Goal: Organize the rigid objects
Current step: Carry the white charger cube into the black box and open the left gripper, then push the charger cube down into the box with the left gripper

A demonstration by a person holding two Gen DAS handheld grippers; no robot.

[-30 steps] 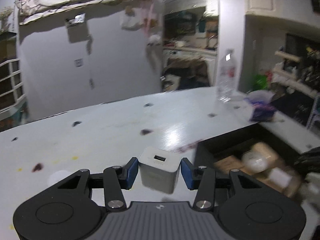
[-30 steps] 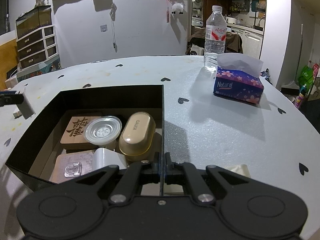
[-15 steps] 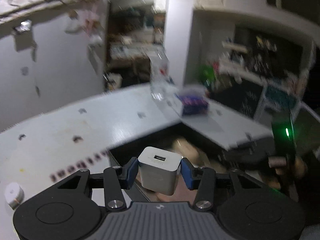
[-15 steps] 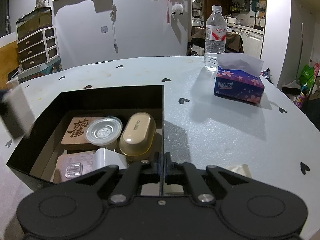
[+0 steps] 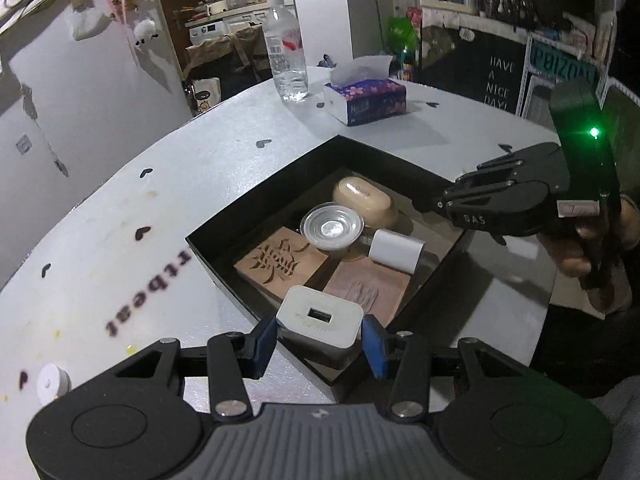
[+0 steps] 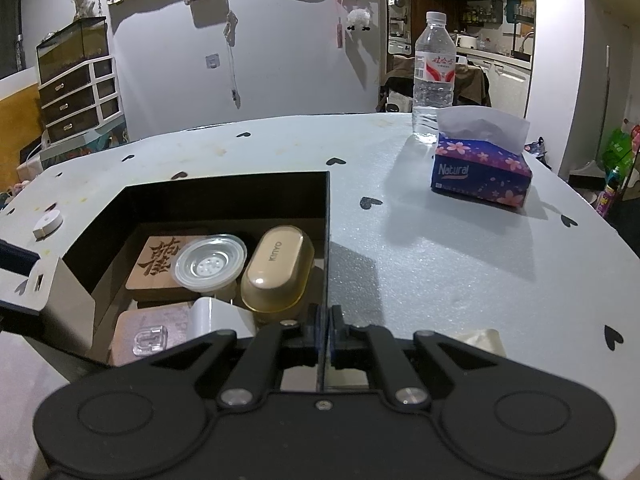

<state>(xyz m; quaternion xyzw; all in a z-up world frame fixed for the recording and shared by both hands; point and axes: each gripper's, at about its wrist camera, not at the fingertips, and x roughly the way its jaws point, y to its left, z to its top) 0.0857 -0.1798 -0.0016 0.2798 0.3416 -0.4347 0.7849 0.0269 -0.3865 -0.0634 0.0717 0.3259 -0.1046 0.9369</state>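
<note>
My left gripper (image 5: 319, 339) is shut on a white USB charger (image 5: 320, 325) and holds it over the near corner of the black box (image 5: 256, 196). The charger also shows in the right wrist view (image 6: 52, 292) at the box's left edge. The box holds a carved wooden block (image 5: 280, 266), a clear plastic lid (image 5: 331, 227), a beige case (image 5: 362, 196), a white block (image 5: 395, 249) and a pinkish pad (image 5: 366, 286). My right gripper (image 6: 325, 322) is shut on the box's right wall (image 6: 325, 248); it also shows in the left wrist view (image 5: 500, 200).
A water bottle (image 6: 433, 76) and a floral tissue box (image 6: 480, 170) stand on the white table (image 6: 440, 260) at the back right. A small white round item (image 6: 48, 222) lies left of the box. A crumpled paper scrap (image 6: 480, 340) lies near my right gripper.
My left gripper has swung right with the charger, from over the bare table to over the box's near corner. The right gripper has stayed on the box wall.
</note>
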